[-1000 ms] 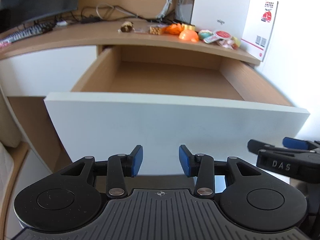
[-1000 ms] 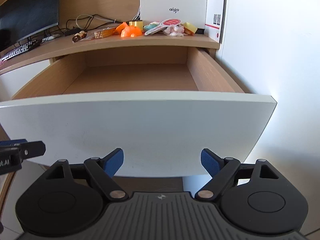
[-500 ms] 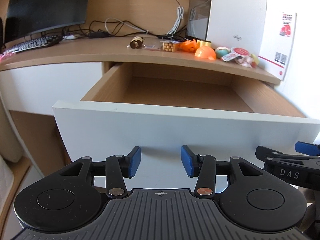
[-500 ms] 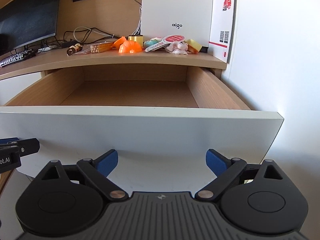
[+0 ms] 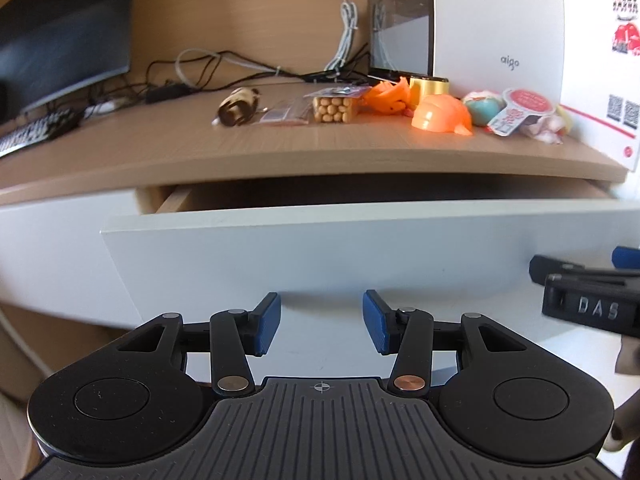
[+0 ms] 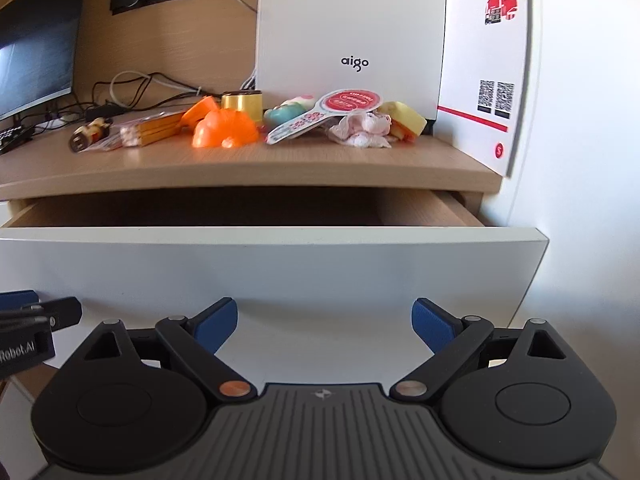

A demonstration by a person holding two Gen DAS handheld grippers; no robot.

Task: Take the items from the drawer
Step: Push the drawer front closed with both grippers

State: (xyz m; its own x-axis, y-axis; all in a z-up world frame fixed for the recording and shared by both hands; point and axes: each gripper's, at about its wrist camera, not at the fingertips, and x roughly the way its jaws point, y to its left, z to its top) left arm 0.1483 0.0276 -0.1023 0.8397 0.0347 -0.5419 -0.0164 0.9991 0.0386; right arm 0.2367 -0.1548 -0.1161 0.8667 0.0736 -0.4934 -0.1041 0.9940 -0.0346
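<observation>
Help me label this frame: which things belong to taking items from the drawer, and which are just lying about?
Job:
drawer, still open
snacks and toys lined up on the desk
left gripper, open
right gripper, open

Lying about:
white box
monitor
keyboard
cables

You get bright daylight from the right, glaring on the white wall (image 6: 580,120); fisheye bending curves the light wooden desk's front edge (image 5: 320,160), with slight motion blur throughout.

You see a dark monitor (image 5: 64,36), keyboard (image 5: 36,134), tangled cables (image 5: 208,68), and white aigo case (image 6: 352,32) on the desk (image 6: 240,164).
</observation>
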